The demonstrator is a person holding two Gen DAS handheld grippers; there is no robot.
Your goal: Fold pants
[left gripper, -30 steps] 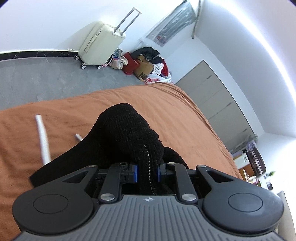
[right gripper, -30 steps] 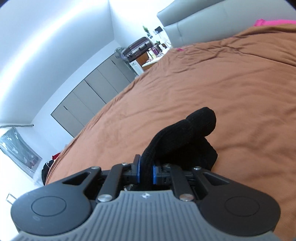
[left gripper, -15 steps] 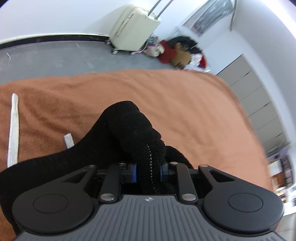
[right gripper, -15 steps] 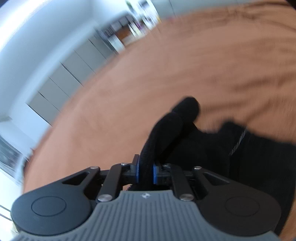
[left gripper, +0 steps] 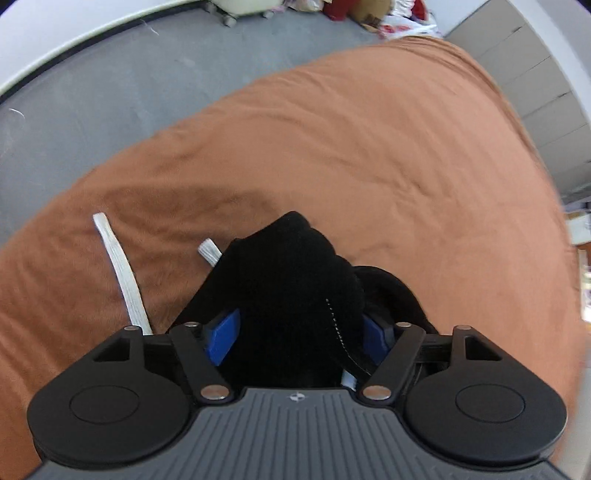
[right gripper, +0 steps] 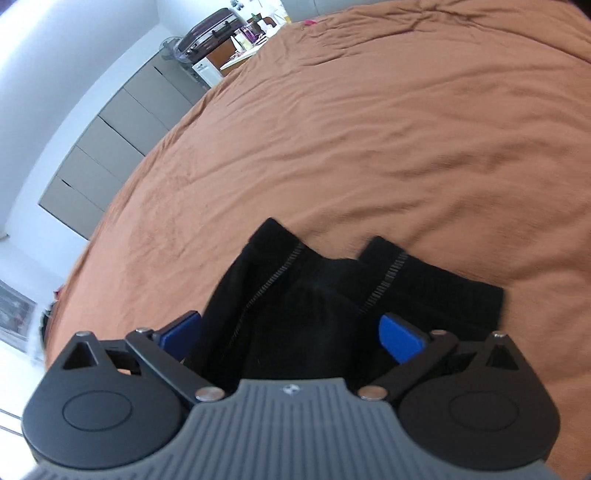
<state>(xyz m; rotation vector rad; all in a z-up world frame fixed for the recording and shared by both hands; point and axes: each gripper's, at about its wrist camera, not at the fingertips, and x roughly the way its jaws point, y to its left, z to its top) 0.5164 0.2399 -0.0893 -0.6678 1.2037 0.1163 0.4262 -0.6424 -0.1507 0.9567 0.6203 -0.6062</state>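
Black pants (left gripper: 291, 280) lie bunched on an orange-brown bed cover (left gripper: 369, 147). My left gripper (left gripper: 301, 332) is open, its blue pads (left gripper: 221, 334) spread either side of the bunched black cloth. Two white drawstring ends (left gripper: 122, 266) lie on the cover to the left of the cloth. In the right wrist view my right gripper (right gripper: 291, 332) is open, its blue pads (right gripper: 400, 338) wide apart over the pants (right gripper: 314, 288). Two stitched leg hems (right gripper: 391, 273) lie flat on the cover just ahead of it.
Grey floor (left gripper: 129, 92) lies beyond the bed's edge, with a suitcase's wheels and a pile of bags (left gripper: 362, 11) by the wall. Grey wardrobe doors (right gripper: 122, 122) line the wall. A dark suitcase (right gripper: 210, 33) stands at the far corner of the bed.
Both grippers were shut on the black cloth and held it raised. Both have lowered to the bed and opened, and the cloth has dropped onto the cover.
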